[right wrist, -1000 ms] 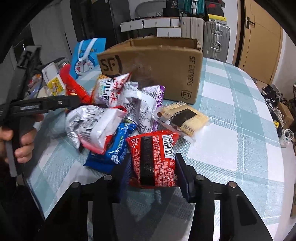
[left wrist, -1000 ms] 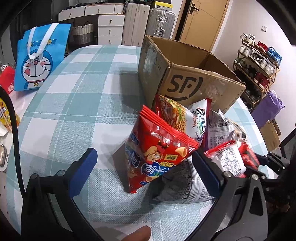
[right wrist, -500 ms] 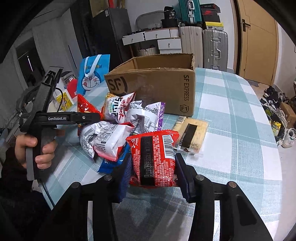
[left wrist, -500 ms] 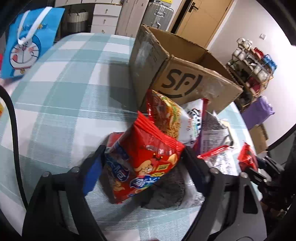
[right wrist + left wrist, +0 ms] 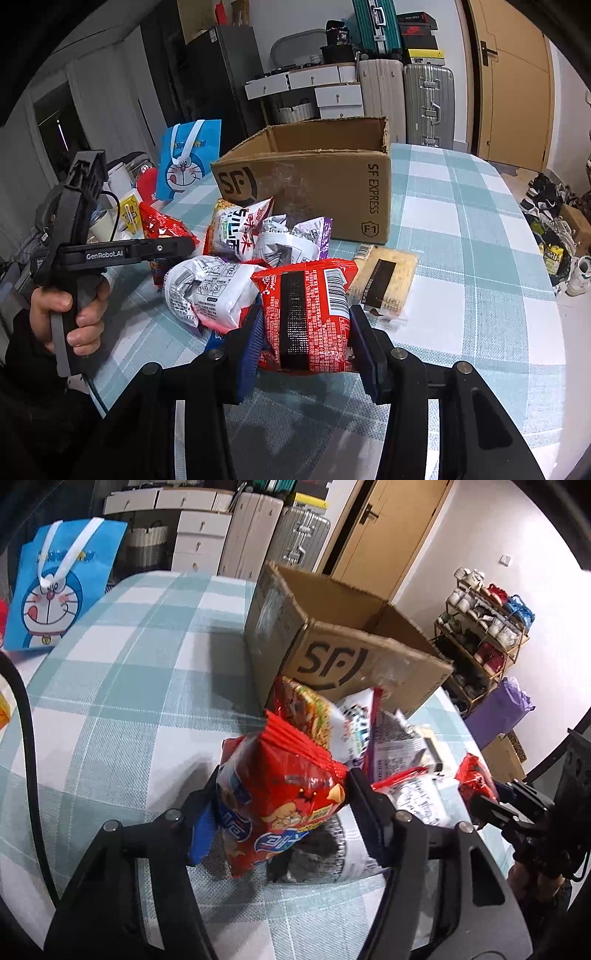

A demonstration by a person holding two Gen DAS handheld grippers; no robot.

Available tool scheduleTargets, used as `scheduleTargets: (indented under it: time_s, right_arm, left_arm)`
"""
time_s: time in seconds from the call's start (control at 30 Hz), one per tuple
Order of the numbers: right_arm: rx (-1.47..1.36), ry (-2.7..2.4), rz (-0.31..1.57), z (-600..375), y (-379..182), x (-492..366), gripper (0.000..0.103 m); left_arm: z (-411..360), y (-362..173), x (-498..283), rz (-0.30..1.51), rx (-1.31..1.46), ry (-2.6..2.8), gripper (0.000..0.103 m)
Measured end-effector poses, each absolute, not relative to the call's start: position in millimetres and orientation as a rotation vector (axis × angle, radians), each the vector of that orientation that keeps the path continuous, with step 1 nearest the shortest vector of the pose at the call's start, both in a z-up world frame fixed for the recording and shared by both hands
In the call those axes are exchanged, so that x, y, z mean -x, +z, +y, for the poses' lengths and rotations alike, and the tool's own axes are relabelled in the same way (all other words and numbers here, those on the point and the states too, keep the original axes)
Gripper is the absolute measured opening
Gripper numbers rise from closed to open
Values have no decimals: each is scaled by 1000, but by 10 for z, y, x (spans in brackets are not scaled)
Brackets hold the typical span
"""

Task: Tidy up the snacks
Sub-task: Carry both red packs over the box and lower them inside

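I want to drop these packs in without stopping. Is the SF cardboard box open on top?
Open. The cardboard box stands upright, its top edges ragged and no flaps folded over; its bare inner walls show. What lies inside cannot be told.
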State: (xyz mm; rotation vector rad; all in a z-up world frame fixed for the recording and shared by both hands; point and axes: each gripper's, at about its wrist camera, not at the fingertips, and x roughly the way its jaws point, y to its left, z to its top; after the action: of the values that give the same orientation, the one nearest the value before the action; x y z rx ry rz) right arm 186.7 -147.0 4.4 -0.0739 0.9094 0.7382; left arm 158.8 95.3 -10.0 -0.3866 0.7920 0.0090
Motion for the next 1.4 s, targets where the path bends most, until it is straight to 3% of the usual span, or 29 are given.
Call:
scheduleTargets:
  time_s: [0.6, 1.4]
  right_arm:
    - [13, 714, 838, -1464, 368, -2073, 46]
    - [-5, 688, 772, -1215, 803, -2723, 46]
  left_arm:
    - [873, 486, -1458, 670, 355, 17, 62]
    - [698, 1013, -2034, 609, 308, -23, 62]
